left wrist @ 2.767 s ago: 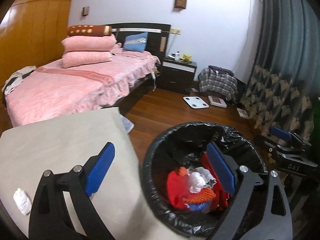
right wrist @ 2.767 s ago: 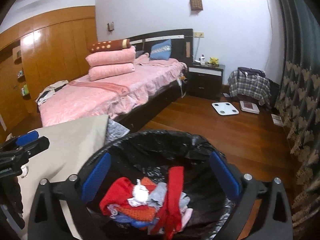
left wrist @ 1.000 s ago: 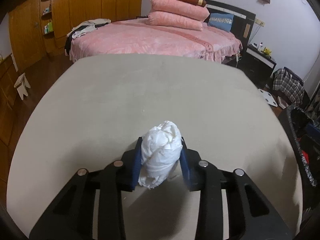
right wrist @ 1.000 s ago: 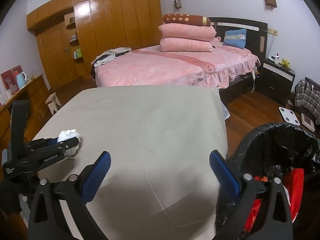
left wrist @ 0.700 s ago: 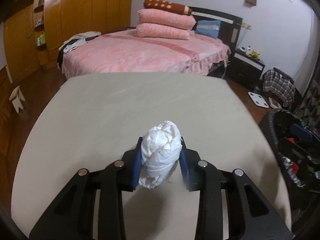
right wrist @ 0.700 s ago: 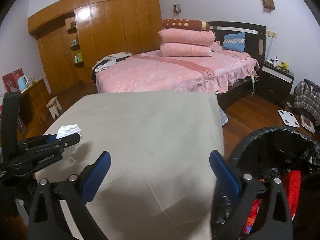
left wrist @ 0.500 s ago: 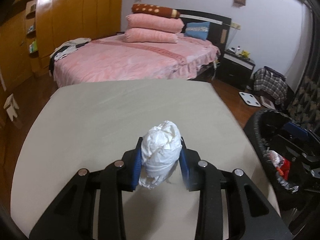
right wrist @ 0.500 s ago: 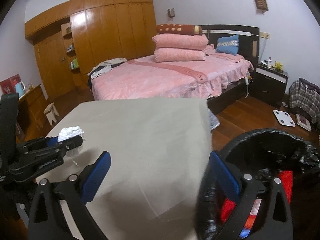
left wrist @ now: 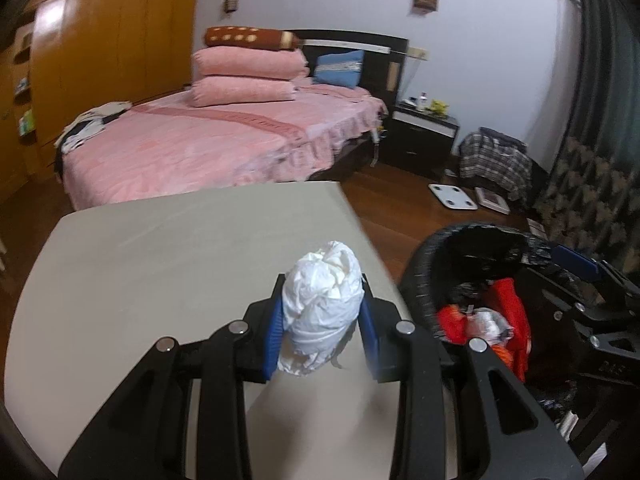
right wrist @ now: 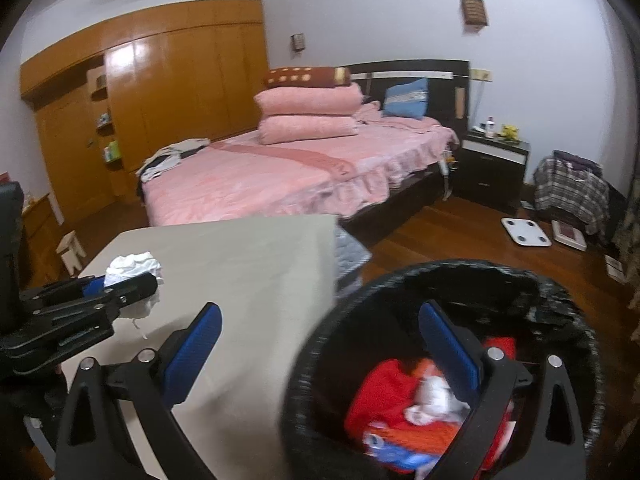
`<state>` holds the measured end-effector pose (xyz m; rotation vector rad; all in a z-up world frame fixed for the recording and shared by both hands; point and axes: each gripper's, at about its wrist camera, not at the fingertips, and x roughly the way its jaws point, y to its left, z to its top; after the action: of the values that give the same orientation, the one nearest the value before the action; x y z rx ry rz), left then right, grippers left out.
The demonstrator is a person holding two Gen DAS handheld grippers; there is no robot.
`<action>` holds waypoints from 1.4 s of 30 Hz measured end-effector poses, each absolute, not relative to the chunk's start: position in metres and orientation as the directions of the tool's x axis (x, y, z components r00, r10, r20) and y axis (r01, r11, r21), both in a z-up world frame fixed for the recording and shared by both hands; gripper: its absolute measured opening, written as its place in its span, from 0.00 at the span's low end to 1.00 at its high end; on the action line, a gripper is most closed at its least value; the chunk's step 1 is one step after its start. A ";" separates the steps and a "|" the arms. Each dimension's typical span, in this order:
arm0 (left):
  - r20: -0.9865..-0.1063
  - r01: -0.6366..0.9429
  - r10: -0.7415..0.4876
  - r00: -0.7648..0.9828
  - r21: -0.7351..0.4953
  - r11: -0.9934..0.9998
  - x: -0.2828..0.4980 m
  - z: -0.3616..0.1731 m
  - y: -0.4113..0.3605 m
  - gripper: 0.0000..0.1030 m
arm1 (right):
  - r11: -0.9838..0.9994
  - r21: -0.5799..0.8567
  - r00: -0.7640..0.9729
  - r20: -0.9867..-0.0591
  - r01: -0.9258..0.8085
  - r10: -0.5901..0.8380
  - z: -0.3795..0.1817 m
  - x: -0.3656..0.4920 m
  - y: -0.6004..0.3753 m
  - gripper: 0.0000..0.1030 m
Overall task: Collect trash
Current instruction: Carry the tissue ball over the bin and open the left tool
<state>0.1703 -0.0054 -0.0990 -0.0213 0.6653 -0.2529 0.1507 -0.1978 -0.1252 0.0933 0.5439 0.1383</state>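
My left gripper [left wrist: 322, 320] is shut on a crumpled white tissue wad [left wrist: 323, 307] and holds it above the beige table [left wrist: 168, 248], near the table's right edge. The wad also shows in the right wrist view [right wrist: 134, 266], held by the left gripper [right wrist: 120, 284]. A bin lined with a black bag [left wrist: 472, 240] stands on the floor right of the table and holds red and white trash [left wrist: 500, 320]. My right gripper [right wrist: 320, 344] is open and empty, its right finger over the bin [right wrist: 460, 276].
A pink bed [left wrist: 208, 148] with stacked pillows stands behind the table. A dark nightstand [left wrist: 424, 140], a white scale [left wrist: 453, 197] and a plaid bundle [left wrist: 494, 164] are on the wooden floor. A patterned curtain [left wrist: 592, 200] hangs at the right.
My left gripper has swung right with the tissue wad, bringing the bin closer into view. My right gripper has also moved right, over the bin.
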 end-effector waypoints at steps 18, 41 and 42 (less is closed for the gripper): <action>-0.606 0.448 -0.428 0.670 -0.129 0.884 0.179 -0.111 -0.133 0.31 | 0.988 0.102 0.857 -0.514 0.112 -0.044 -0.129 0.123 -0.310 0.94; -0.617 0.480 -0.458 0.640 -0.145 0.865 0.195 -0.114 -0.160 0.88 | 0.967 0.119 0.851 -0.508 0.223 -0.134 -0.123 0.102 -0.367 0.94; -0.617 0.467 -0.445 0.649 -0.139 0.873 0.193 -0.110 -0.155 0.90 | 0.969 0.120 0.850 -0.511 0.218 -0.128 -0.122 0.103 -0.366 0.94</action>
<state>0.1935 -0.1548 -0.1098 0.0335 0.6921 -0.5179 0.1032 -0.3656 -0.1224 0.1762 0.5244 -0.1835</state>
